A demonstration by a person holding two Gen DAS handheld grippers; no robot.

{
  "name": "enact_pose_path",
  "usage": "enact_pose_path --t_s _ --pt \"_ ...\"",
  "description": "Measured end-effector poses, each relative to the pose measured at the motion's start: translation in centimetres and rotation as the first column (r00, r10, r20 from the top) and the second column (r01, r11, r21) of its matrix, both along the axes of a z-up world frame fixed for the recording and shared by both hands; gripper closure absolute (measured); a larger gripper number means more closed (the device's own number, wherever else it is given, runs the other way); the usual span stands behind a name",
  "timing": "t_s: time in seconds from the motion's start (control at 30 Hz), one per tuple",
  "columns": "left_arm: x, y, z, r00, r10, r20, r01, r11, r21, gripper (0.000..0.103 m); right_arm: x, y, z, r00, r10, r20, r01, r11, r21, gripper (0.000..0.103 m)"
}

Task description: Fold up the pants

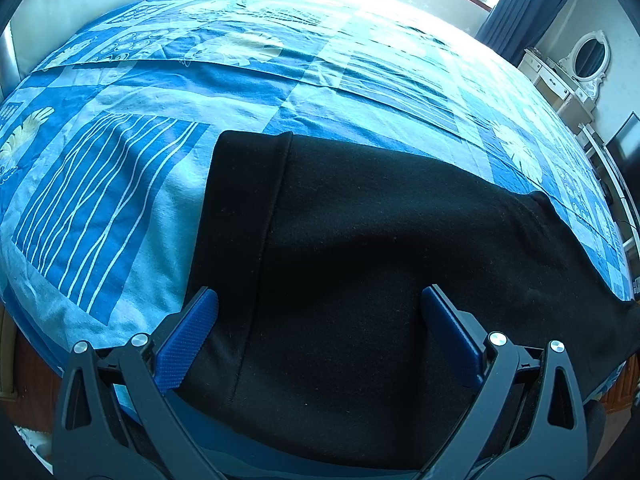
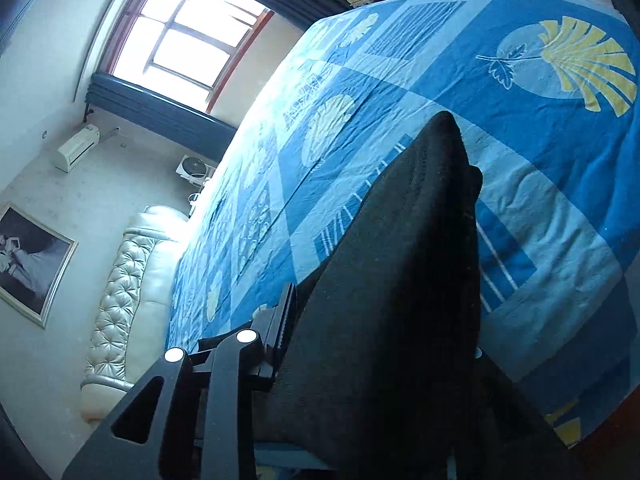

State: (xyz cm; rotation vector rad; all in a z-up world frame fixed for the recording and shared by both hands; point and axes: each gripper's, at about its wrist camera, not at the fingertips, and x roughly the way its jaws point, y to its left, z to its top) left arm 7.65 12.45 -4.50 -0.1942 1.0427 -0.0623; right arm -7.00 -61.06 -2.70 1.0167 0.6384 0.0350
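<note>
Black pants (image 1: 360,240) lie flat on the blue patterned bedsheet (image 1: 120,184), the banded waist end towards the left and the rest running off to the right. My left gripper (image 1: 320,304) hovers over the near edge of the pants, its blue pads wide apart with the cloth between and below them; it is open. In the right wrist view a fold of the black pants (image 2: 420,240) rises off the bedsheet (image 2: 540,128) in a peak and drapes over my right gripper (image 2: 380,328). The left finger (image 2: 286,312) shows beside the cloth and the other is hidden. The jaws stand narrow, shut on the fabric.
A white tufted headboard (image 2: 120,300) ends the bed. A window (image 2: 180,32) with dark curtains is on the far wall. A white dressing table with an oval mirror (image 1: 580,68) stands beside the bed. The bed's near edge drops to a wooden floor (image 1: 32,380).
</note>
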Motion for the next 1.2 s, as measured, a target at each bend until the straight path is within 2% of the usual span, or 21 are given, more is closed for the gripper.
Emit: enact_pose_path --t_s 0.23,0.37,0.43,0.6,0.77,1.03,1.1,1.2 --pt "0.0 0.0 0.0 1.0 -0.002 -0.006 0.002 1.0 -0.003 0.002 4.0 8.3 7.0 0.984 0.129 0.121 -0.123 0.991 -0.054 0.075" --pt "0.1 0.0 0.1 1.0 0.004 -0.013 -0.004 1.0 -0.004 0.002 6.1 13.3 8.7 0.967 0.221 0.125 -0.206 0.971 -0.124 0.075" --pt "0.2 0.0 0.1 1.0 -0.001 -0.015 0.001 1.0 -0.002 0.002 7.5 16.4 8.4 0.956 0.276 0.101 -0.259 0.953 -0.161 0.075" --pt "0.2 0.3 0.1 1.0 0.002 -0.023 -0.002 1.0 -0.014 0.002 10.4 24.3 5.6 0.92 0.392 -0.003 -0.381 0.893 -0.239 0.075" --pt "0.0 0.2 0.2 1.0 0.003 -0.023 -0.003 1.0 -0.01 0.002 12.9 30.3 1.9 0.889 0.434 -0.147 -0.458 0.827 -0.327 0.076" --pt "-0.1 0.2 0.1 1.0 0.003 -0.021 -0.003 1.0 -0.008 0.002 12.7 36.9 -1.7 0.832 0.47 -0.293 -0.554 0.699 -0.452 0.076" --pt "0.0 0.2 0.1 1.0 0.003 -0.021 -0.003 1.0 -0.008 0.002 12.2 37.9 -2.1 0.826 0.467 -0.317 -0.564 0.666 -0.489 0.074" --pt "0.0 0.2 0.1 1.0 0.003 -0.018 -0.003 1.0 -0.006 0.002 11.7 38.3 -2.1 0.825 0.472 -0.31 -0.564 0.655 -0.502 0.066"
